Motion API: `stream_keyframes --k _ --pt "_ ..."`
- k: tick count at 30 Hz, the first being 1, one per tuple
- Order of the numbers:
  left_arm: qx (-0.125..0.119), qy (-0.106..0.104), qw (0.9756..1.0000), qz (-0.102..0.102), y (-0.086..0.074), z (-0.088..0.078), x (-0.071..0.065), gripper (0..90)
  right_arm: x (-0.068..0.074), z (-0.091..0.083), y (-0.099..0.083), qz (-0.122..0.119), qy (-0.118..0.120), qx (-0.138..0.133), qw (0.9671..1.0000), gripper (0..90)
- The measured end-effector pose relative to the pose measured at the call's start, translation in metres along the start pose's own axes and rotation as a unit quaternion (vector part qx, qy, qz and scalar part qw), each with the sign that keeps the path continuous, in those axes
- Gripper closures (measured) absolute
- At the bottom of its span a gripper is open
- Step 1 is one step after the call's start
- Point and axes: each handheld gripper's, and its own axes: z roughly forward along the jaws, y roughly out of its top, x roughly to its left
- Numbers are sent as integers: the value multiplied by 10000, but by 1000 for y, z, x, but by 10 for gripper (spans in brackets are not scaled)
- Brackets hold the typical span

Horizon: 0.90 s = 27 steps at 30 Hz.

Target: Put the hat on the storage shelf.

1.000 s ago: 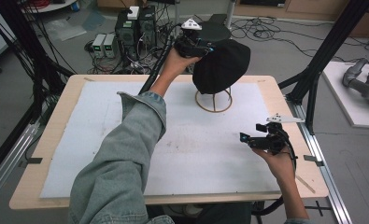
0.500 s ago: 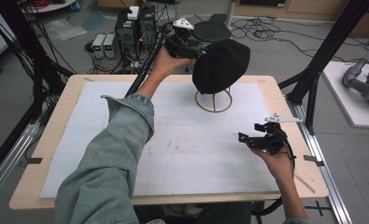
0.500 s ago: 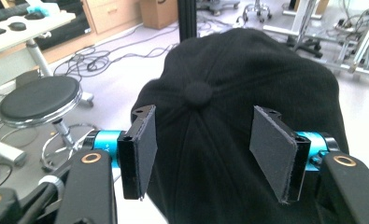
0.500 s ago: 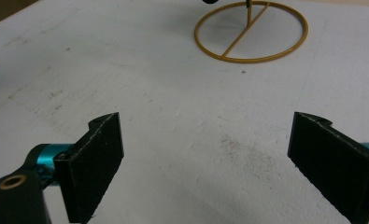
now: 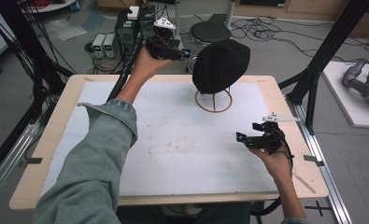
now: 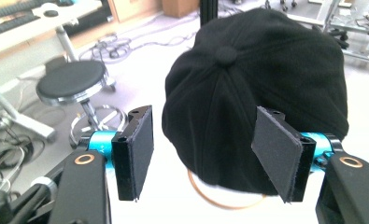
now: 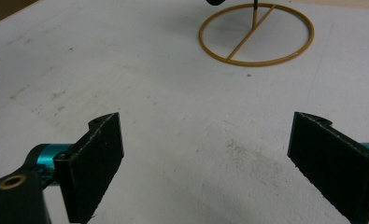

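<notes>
Seen from above, a light wooden worktop [image 5: 51,140] carries a white mat [image 5: 182,144] with faint grey scuffs near its middle. At the left, a person's left arm in a pale denim sleeve [image 5: 93,163] reaches from the bottom edge up toward the far side of the worktop. The hand at its end holds the left tool [image 5: 184,52] raised above the far edge, pointing to the right at a black cap [image 5: 221,65]. The tool is just beside the cap, not touching it. Its jaws have just been opening and now stand apart with nothing pressed between them.

In the left gripper view, the two black pads [image 6: 142,149] frame the cap [image 6: 261,70] from behind, with clear air between each pad and the fabric. The cap's top button faces up and its crown is rounded and full. A thin gold ring [image 6: 219,196] shows beneath the cap's lower edge. A round black stool [image 6: 72,84] stands on the floor beyond, to the left.

Right of centre in the high view, the cap sits on a gold wire stand [image 5: 213,100], whose ring base rests on the mat near the far edge.

Farther right and nearer the person, the right hand holds the right tool [image 5: 242,138] low over the mat, pointing left, well apart from the stand. In the right gripper view, its jaws stand wide apart over bare mat, holding nothing, with the stand's ring base [image 7: 256,35] ahead.
</notes>
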Motion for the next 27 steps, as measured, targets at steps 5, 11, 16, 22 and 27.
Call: stream_keyframes --k 5,11,16,22,27 --pt "-104 148 9998 -123 -11 -24 4 382 2 2 1 -17 12 25 10000 102" --pt "-129 332 9992 -161 -32 -56 5 358 3 4 2 -27 11 36 10000 102" --pt "-266 479 9980 -304 -54 -89 9 358 3 5 2 -65 13 19 10000 102" --pt "-347 755 9956 -434 -89 -123 5 342 4 5 3 -51 20 42 10000 102" --pt "-317 902 9948 -357 -118 -144 -4 339 5 7 4 -75 25 57 10000 102"
